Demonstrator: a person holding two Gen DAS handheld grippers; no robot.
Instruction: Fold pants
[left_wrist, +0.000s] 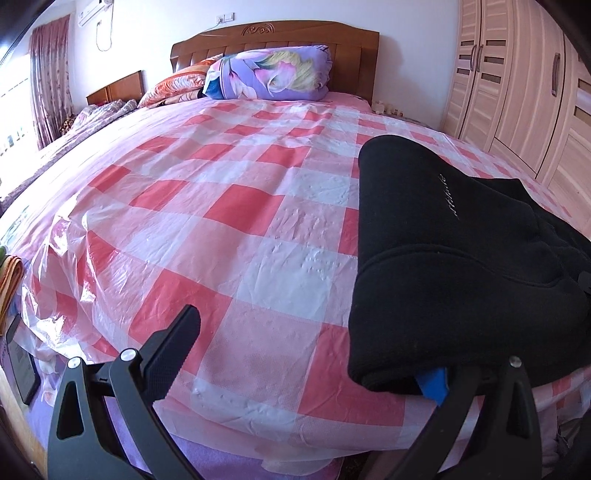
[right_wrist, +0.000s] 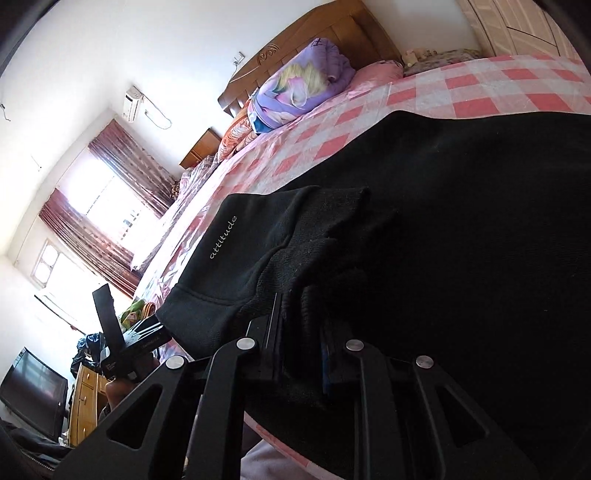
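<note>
Behind everything we see a wooden headboard (left_wrist: 275, 40) and a bed (left_wrist: 229, 206) under a pink checked plastic sheet. Our left claw (left_wrist: 306, 354) stands wide apart; one finger (left_wrist: 173, 350) hovers over the sheet at lower left, the other is hidden under the black pants (left_wrist: 454, 258) at lower right, so we cannot tell whether it touches them. Our right claw (right_wrist: 301, 332) is nearly together, clamped on a fold of the pants (right_wrist: 424, 240), which fill most of that view. Its fingertips are buried in cloth.
</note>
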